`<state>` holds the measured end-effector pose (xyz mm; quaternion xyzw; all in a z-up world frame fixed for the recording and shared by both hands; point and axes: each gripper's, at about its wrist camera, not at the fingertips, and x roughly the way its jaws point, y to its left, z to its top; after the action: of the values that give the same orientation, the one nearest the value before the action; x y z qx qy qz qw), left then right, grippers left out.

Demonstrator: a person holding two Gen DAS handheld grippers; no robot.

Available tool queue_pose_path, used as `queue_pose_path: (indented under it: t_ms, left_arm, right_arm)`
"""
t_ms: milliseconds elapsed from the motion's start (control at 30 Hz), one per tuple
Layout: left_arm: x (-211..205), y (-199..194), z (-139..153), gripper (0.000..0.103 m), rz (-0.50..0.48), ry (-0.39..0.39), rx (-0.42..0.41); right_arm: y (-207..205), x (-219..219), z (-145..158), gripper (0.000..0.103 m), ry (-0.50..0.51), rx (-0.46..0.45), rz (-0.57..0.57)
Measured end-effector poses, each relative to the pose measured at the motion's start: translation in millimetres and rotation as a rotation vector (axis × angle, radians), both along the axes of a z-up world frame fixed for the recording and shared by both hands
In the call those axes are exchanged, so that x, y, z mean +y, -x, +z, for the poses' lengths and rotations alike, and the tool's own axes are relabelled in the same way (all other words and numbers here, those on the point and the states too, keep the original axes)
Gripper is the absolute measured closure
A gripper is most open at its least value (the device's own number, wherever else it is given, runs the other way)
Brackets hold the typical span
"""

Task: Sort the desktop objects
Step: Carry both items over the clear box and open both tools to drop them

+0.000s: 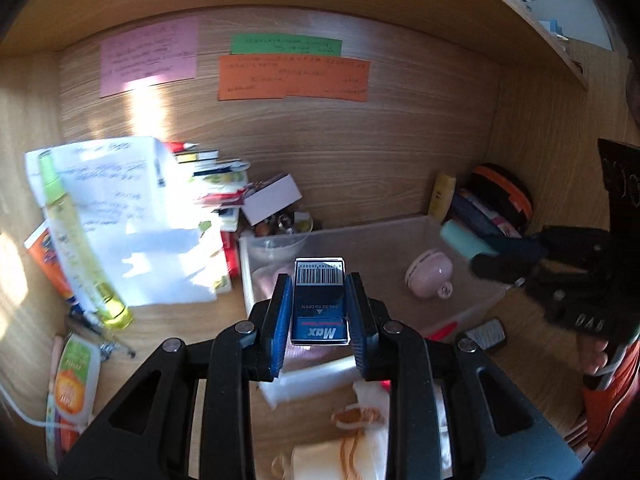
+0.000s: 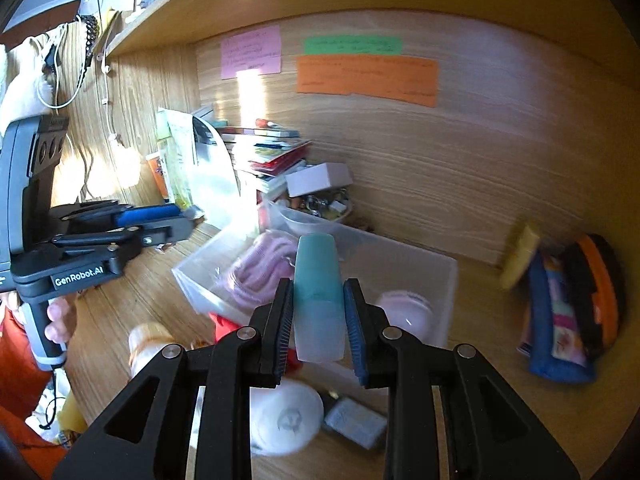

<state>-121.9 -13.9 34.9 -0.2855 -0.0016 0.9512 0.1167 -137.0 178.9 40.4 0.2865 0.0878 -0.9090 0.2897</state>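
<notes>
In the left wrist view our left gripper (image 1: 319,312) pinches a small blue Max box (image 1: 319,304) between its pads, barcode end forward, held above the near wall of the clear plastic bin (image 1: 460,308); a pink round case (image 1: 430,274) already lies inside, and off to the right our right gripper (image 1: 492,258) carries a teal tube (image 1: 464,238) over the bin's far corner; papers (image 1: 132,220) and a yellow-green bottle (image 1: 80,240) crowd the desk at left. In the right wrist view the right gripper (image 2: 319,320) clamps the teal tube (image 2: 318,292) upright over the bin (image 2: 444,300) (a pink coil (image 2: 260,272) sits in its left part), while the left gripper (image 2: 176,220) hovers near the bin's left corner. We judge the risk is collision: both tools converge on one bin, so the grippers could knock together, or an early release could bounce the box off the rim onto the cluttered desk.
</notes>
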Motion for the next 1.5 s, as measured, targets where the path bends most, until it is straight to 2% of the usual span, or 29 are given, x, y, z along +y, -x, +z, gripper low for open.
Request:
queue_pose_path:
  t_ms: [267,467,600,667,767,933,1033,1233,1500]
  left_arm:
    - [13.4,41.9,-13.2,0.077,-0.076,-0.064,-0.096]
    - [25.7,59.7,-28.8,0.077,-0.109,-0.085,-0.144]
    - [31.0,66.4,-39.9,0.077,-0.123,-0.089,-0.182]
    - [29.1,61.1,-37.4,0.077,-0.136,-0.102,-0.158]
    - [28.5,59.8,-38.2,0.077,-0.156,-0.115,-0.175]
    - [32.5,60.3,-43.0,0.077,-0.181,-0.096,-0.214]
    - [38.1,63.4,-47.5,0.077,-0.162,-0.052,-0.235]
    - [37.7,73.9,-57.3,0.077,-0.162,-0.057,-0.314]
    - [41.6,72.1,-59.8,0.077,-0.162,-0.037,-0.327]
  right_arm:
    - [29.4,-14.3,-15.5,0.080,-0.027,-0.052,-0.014]
    - [51.6,-9.2,-37.4,0.080,-0.014,-0.137,-0.026]
    - [62.5,-8.5,-52.5,0.080,-0.023,-0.188,-0.037]
    - [67.0,-9.0,-58.8,0.080,-0.032,-0.210,-0.049]
    - [71.6,-8.1,-63.2,0.080,-0.024,-0.237,-0.058]
    - [71.4,-7.7,-62.2,0.080,-0.027,-0.237,-0.061]
    - [71.8,-9.4,-62.9,0.080,-0.041,-0.234,-0.059]
    - [71.2,-10.5,-65.3,0.080,-0.075,-0.228,-0.070]
    - [66.8,-14.8,-65.4,0.080,-0.103,-0.212,-0.068]
